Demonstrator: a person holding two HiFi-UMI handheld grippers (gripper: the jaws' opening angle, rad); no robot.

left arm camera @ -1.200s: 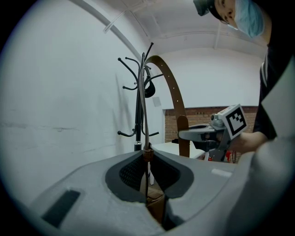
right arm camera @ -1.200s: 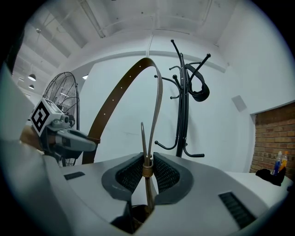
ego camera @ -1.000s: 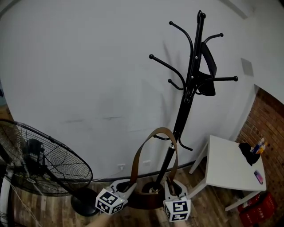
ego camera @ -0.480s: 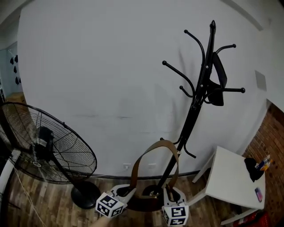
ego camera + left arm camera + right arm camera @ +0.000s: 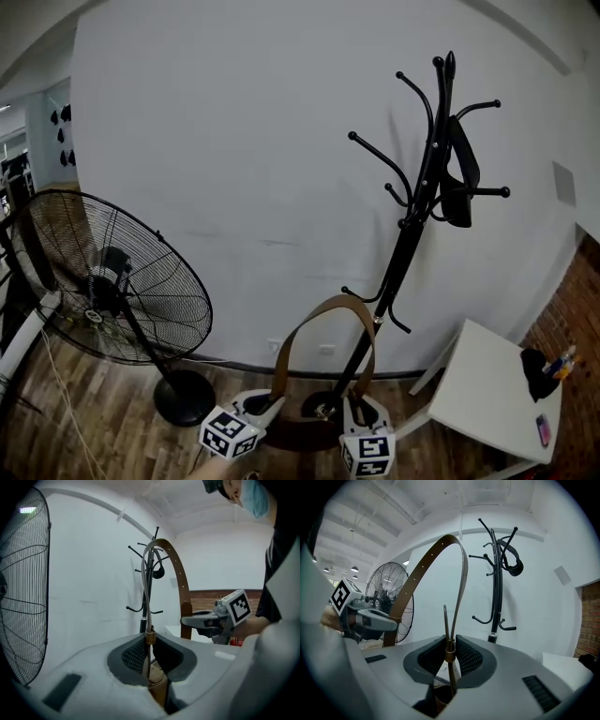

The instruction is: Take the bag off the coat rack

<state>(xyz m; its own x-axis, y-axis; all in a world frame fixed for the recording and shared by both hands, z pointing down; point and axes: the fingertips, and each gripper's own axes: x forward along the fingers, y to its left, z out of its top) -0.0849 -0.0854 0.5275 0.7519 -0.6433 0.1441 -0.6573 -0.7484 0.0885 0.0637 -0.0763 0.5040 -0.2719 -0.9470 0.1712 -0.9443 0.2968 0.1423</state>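
The tall black metal coat rack (image 5: pixel 412 234) stood against the white wall, with a dark item hanging from an upper hook. The brown leather bag (image 5: pixel 305 433) hung low in front of the rack's base, apparently clear of every hook. Its brown strap (image 5: pixel 328 305) held an upright arch unaided, which suggested stiff, light, non-fragile leather. The strap ends at the metal rings appeared to be the best holds. The left gripper (image 5: pixel 269 403) was clamped on the left strap end and the right gripper (image 5: pixel 359 401) on the right end. The bag body hung directly below both.
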